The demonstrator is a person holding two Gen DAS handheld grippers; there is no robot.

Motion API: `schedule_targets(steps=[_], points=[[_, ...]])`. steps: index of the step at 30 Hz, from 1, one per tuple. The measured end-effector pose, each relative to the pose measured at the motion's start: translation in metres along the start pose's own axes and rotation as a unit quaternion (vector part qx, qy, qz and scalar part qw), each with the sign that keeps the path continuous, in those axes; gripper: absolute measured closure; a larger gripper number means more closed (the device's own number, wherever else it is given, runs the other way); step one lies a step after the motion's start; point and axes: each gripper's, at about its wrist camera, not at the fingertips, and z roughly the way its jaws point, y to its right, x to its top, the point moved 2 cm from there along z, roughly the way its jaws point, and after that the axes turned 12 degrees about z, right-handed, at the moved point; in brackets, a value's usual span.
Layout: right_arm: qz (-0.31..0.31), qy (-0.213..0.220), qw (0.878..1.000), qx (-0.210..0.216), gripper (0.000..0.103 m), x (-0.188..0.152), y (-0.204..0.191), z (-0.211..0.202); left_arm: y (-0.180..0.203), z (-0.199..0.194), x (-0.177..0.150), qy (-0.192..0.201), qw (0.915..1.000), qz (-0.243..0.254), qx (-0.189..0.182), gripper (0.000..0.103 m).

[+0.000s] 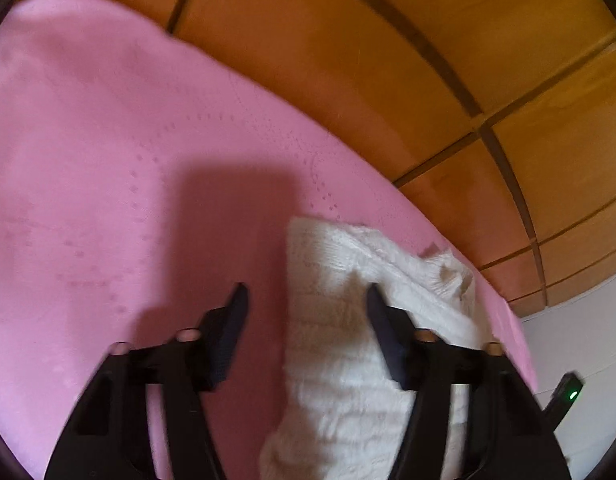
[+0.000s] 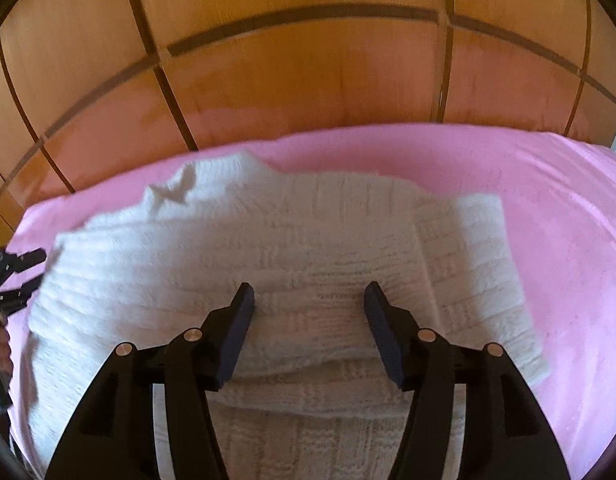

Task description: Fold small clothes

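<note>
We see a cream knit garment (image 2: 267, 240), chunky ribbed wool-like cloth, rough and matt, folded in layers. Under it a pink sheet (image 1: 87, 140), smooth thin cloth, matt, with a faint dotted embossed pattern. Behind, wood panelling (image 2: 308, 80), orange-brown, smooth with a slight satin sheen, dark grooves between panels. Both grippers, left (image 1: 308, 300) and right (image 2: 308, 300), look like matt black plastic with small shiny metal pins; pads dark, finely textured.

Setting: a home, probably a bedroom. Evidence: pink sheet (image 2: 528, 208) with a faint dotted pattern, spread smooth over a soft, rounded bed; wooden panelling (image 2: 308, 80) divided by dark grooves standing directly behind it; white wall (image 1: 588, 328) at one side. A white knitted garment (image 2: 267, 248) lies on the sheet.
</note>
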Motion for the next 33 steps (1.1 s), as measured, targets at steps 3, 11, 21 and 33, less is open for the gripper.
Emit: schedule_targets(steps=[3, 11, 21, 33], points=[[-0.008, 0.006, 1.000, -0.004, 0.044, -0.005, 0.000, -0.001, 0.006, 0.008, 0.002, 0.008, 0.9999, 0.008, -0.001, 0.091], [-0.036, 0.019, 0.998, -0.038, 0.040, -0.014, -0.012, 0.006, 0.051, 0.009, -0.011, 0.038, 0.9728, 0.161, 0.163, 0.098], [-0.035, 0.028, 0.998, -0.037, 0.039, -0.015, -0.013, 0.010, 0.073, -0.021, -0.039, 0.061, 0.9558, 0.180, 0.224, 0.054], [-0.039, 0.032, 0.998, -0.028, 0.022, -0.015, -0.016, -0.020, 0.131, -0.061, -0.100, 0.104, 0.9325, 0.270, 0.216, 0.046]])
